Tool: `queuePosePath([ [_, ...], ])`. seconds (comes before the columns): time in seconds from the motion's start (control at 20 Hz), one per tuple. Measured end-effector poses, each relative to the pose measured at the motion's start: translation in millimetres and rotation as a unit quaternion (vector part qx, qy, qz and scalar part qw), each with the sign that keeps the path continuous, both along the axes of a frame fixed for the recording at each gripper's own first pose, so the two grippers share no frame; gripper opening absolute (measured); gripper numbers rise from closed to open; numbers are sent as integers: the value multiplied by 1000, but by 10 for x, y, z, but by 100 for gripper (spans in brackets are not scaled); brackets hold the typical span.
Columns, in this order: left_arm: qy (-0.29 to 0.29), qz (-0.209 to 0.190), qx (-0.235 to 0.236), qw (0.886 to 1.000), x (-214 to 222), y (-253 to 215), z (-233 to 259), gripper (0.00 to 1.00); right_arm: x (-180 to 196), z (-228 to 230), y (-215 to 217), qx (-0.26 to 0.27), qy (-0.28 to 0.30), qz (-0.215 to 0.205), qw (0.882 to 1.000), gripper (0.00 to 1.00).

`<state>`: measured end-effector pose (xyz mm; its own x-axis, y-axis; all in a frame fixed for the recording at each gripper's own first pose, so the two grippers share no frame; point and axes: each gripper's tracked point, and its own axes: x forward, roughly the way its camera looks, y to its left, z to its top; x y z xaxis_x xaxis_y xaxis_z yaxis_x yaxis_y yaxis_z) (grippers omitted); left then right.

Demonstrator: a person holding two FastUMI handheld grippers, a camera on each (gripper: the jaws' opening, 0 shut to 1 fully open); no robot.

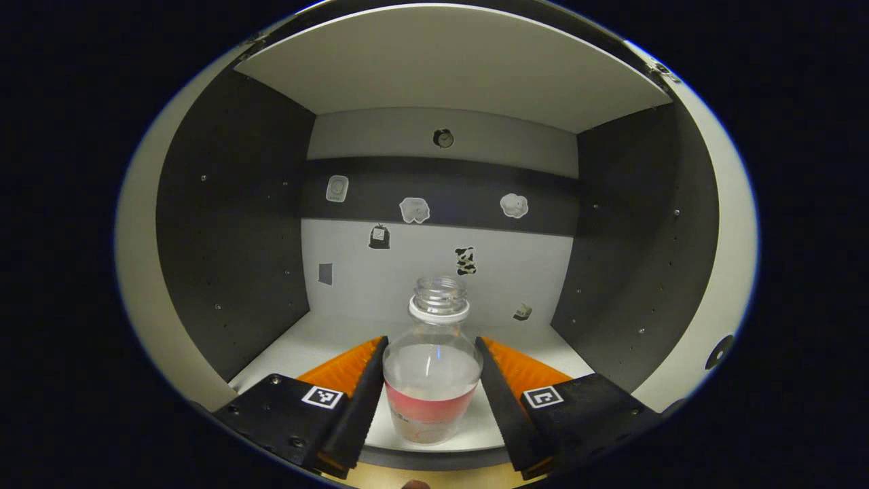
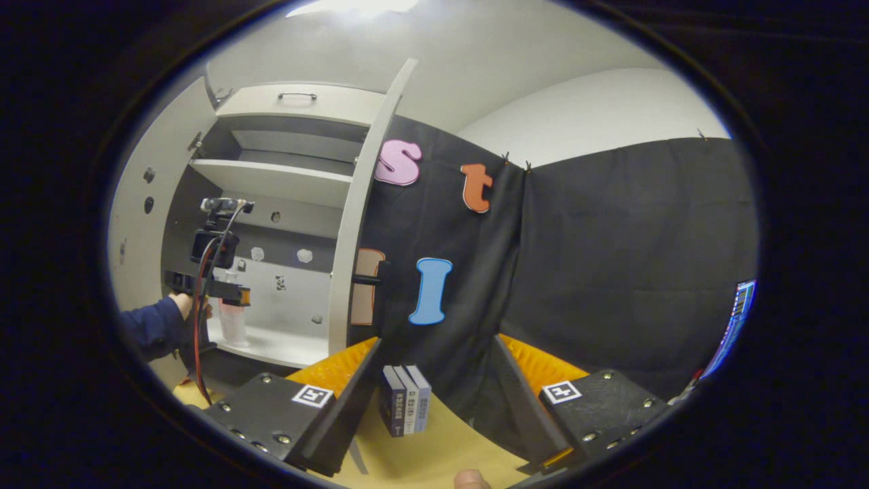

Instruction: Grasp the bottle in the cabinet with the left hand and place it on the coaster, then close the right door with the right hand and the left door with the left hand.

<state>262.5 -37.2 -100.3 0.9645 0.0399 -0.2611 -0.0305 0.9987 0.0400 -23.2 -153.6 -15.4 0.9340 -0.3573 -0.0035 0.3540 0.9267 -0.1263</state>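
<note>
Clear plastic sits between the left gripper (image 1: 432, 387) fingers: the bottle (image 1: 432, 370) stands upright near the front edge of the cabinet (image 1: 224, 224) shelf, fingers spread on either side and seemingly not yet pressing it. Best closed squarely on the body at the red label band, then lifted straight to avoid tipping. Uncapped, it has a white neck ring. Farther off, the right gripper (image 2: 434, 401) hangs released above the bench (image 2: 441, 448), small books (image 2: 404, 409) beyond its fingers.

Bottle (image 1: 432, 367) stands alone near the cabinet shelf (image 1: 305, 346) front edge; open room behind and beside it
</note>
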Motion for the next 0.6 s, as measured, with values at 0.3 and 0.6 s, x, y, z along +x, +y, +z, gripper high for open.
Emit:
queuePosePath([
  [0.3,2,-34,-24,999,-163,-46,26,80,28,47,9,2,-10,12,1000,96],
  [0.6,9,-116,-76,990,-725,-229,78,80,-31,31,-34,11,-13,29,999,96],
])
